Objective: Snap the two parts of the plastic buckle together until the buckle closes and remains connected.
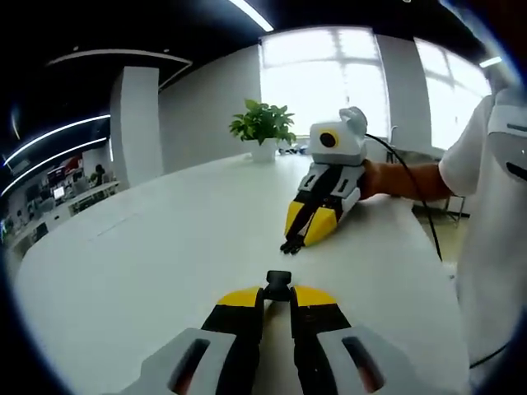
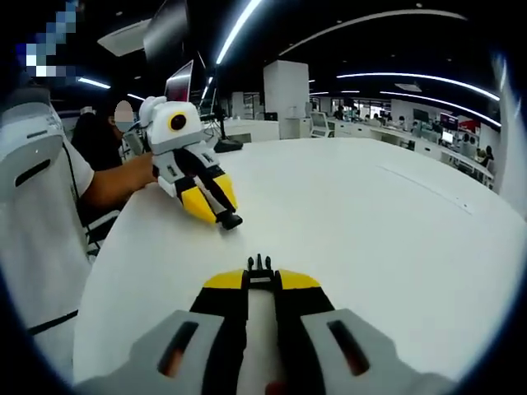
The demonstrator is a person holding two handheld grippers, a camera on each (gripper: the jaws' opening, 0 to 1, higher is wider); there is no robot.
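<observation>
White table [image 1: 148,247], potted plant [image 1: 263,127], left view

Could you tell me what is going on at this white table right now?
A person holds a yellow-tipped gripper in each hand over the white table. The left gripper is shut on the socket half of the black plastic buckle. The right gripper is shut on the pronged half of the black plastic buckle. The two halves face each other across a stretch of bare tabletop, not yet joined. A green potted plant stands at the table's far edge.
</observation>
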